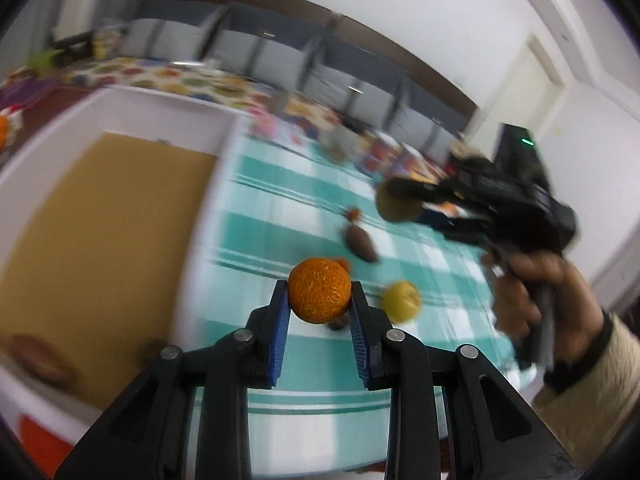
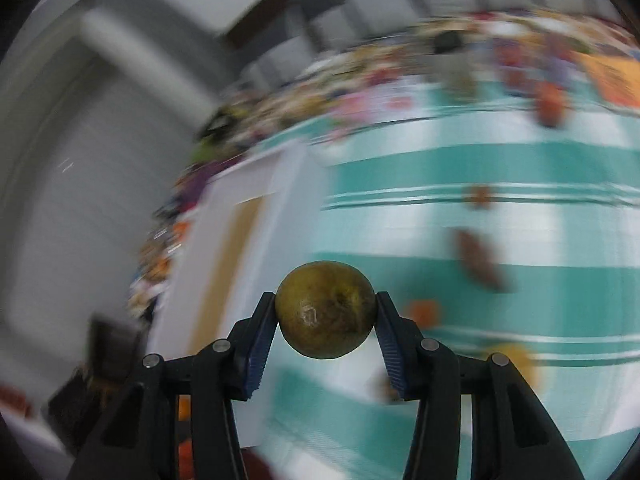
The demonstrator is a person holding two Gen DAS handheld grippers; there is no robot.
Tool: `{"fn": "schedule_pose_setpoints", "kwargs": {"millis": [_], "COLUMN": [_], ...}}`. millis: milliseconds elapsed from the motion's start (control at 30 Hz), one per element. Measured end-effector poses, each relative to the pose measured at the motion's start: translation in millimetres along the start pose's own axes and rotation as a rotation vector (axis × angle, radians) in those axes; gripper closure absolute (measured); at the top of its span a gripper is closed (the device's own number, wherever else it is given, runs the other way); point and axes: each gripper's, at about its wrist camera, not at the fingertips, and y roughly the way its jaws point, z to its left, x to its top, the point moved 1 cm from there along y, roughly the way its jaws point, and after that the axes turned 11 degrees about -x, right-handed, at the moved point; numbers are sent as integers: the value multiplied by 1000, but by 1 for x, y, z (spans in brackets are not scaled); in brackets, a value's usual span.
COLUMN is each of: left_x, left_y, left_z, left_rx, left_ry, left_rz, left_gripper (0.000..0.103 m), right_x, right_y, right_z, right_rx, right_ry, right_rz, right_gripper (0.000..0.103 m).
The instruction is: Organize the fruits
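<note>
My left gripper (image 1: pixel 319 294) is shut on an orange (image 1: pixel 319 290) and holds it above the teal checked tablecloth (image 1: pixel 280 208). My right gripper (image 2: pixel 326 312) is shut on a brownish-green round fruit (image 2: pixel 326 310); it also shows in the left wrist view (image 1: pixel 404 204), held in the air at the right. A white tray with a tan bottom (image 1: pixel 104 232) lies to the left; its rim also shows in the right wrist view (image 2: pixel 256 232). A yellow fruit (image 1: pixel 401 301), a brown oblong fruit (image 1: pixel 360 243) and a small orange fruit (image 1: pixel 353 213) lie on the cloth.
Two brown items (image 1: pixel 40 356) lie in the tray's near end. Colourful clutter (image 1: pixel 304 112) lines the table's far edge. Both views are motion-blurred. In the right wrist view loose fruits (image 2: pixel 478 260) lie on the cloth at the right.
</note>
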Motion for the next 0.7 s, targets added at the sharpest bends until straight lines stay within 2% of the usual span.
{"fn": "schedule_pose_setpoints", "kwargs": {"millis": [67, 100, 167, 300, 433, 500, 567, 700], "left_x": [9, 11, 10, -3, -15, -14, -9, 4], "left_y": [-17, -23, -26, -23, -23, -24, -27, -42], "left_z": [31, 53, 86, 133, 143, 140, 137, 121], "left_rx": [71, 131, 196, 323, 360, 379, 398, 397], "left_ry": [-60, -96, -155, -213, -223, -203, -204, -176], "left_rz": [3, 14, 50, 117, 131, 123, 93, 1], "left_gripper": [75, 75, 75, 74, 73, 62, 33, 29], "right_x": [-9, -15, -28, -59, -79, -81, -72, -48], "right_y": [12, 19, 39, 83, 122, 133, 132, 93], "right_z": [55, 78, 126, 188, 207, 208, 203, 183], "right_rx": [81, 107, 135, 69, -43, -75, -86, -80], "right_ry": [-81, -118, -210, -385, -467, -466, -432, -356], "right_rz": [32, 51, 96, 159, 198, 197, 156, 19], "right_gripper": [54, 54, 54, 54, 54, 53, 37, 28]}}
